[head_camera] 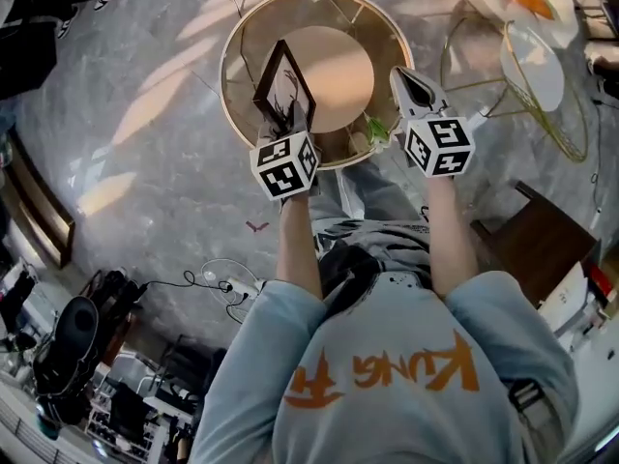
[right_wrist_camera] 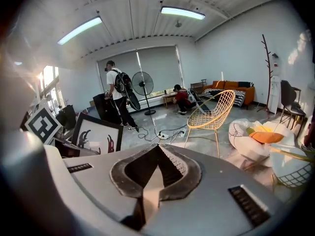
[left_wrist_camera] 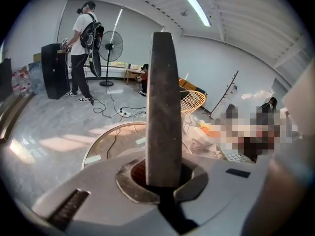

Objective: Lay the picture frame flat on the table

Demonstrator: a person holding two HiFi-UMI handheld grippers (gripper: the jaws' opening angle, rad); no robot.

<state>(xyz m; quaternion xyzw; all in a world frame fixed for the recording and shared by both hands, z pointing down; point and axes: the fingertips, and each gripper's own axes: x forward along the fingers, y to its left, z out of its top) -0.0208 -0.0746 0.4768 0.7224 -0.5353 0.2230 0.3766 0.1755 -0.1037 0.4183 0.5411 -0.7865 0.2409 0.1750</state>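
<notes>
The picture frame (head_camera: 283, 83) is up on edge, dark border, white sheet with dark brush marks, and it is not flat yet. It leans over the round table (head_camera: 232, 37) with its lower end right in the left gripper (head_camera: 282, 129). In the left gripper view the frame (left_wrist_camera: 163, 107) shows edge-on, a dark slab rising straight out of the jaws. They are clamped on its bottom edge, one pad on each face. The table's pale rim (left_wrist_camera: 98, 146) curves just beyond that gripper's nose and below the frame. Whether the frame's bottom touches the tabletop, I cannot tell. Across from it, the right gripper (head_camera: 414, 87) hangs over the table's rim on the frame's far side, clear of it. Its own view shows the right gripper (right_wrist_camera: 155, 168) with jaws pressed together to a point and nothing between them. The frame (right_wrist_camera: 96, 134) stands off to that gripper's left, picture side facing it. A small green thing (head_camera: 377, 131) lies at the rim, between the two grippers and nearer the right one. Farther ahead of the right gripper stand a yellow wire chair (right_wrist_camera: 214, 112), a standing fan (right_wrist_camera: 142, 85) and a person (right_wrist_camera: 117, 95) with a backpack.
</notes>
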